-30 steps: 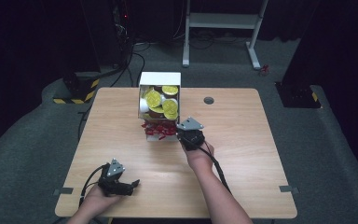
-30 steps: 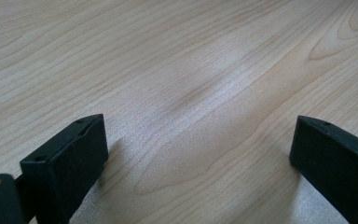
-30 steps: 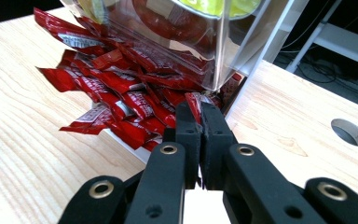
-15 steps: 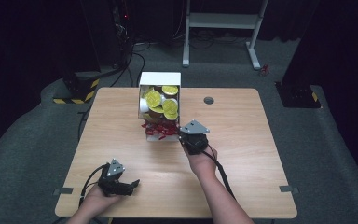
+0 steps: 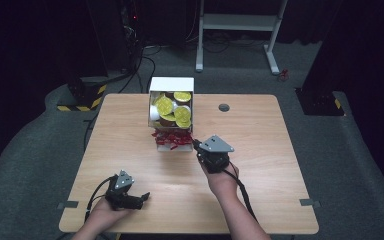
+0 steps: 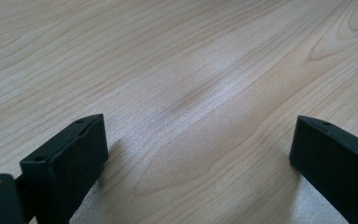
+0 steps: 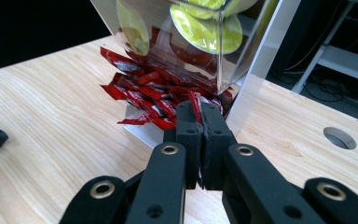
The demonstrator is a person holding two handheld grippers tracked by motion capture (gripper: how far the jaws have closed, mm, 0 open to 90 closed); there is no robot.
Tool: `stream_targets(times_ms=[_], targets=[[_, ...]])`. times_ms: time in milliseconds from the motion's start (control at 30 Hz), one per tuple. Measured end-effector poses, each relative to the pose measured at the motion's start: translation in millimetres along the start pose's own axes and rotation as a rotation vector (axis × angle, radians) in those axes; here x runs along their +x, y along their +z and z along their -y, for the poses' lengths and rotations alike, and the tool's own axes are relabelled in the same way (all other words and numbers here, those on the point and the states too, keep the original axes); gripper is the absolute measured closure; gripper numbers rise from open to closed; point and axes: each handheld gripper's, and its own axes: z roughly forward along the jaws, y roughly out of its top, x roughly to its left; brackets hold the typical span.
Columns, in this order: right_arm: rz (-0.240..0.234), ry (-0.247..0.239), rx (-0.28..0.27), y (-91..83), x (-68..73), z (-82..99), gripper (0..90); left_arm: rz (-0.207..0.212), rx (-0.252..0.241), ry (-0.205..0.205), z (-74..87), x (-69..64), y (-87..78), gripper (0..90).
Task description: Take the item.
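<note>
On the wooden table (image 5: pixel 260 130), the right hand-held gripper (image 7: pixel 200 112) pinches a red sachet (image 7: pixel 196 100) from the clear dispenser (image 7: pixel 242 60).

A dispenser box (image 5: pixel 171 107) stands on the desk (image 5: pixel 280 170) at its far middle, sachets (image 5: pixel 171 139) spilling from its near foot. The right tool (image 5: pixel 196 145) sits just beside them; the left tool (image 5: pixel 142 197) lies well apart, near the desk's front left edge
</note>
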Motion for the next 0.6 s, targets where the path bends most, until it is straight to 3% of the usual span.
stream_targets(times_ms=[600], targets=[[-0.012, -0.001, -0.045, -20.1, 1.7, -1.4, 88.1, -0.005, -0.001, 0.007, 0.1, 0.3, -0.4, 5.0]])
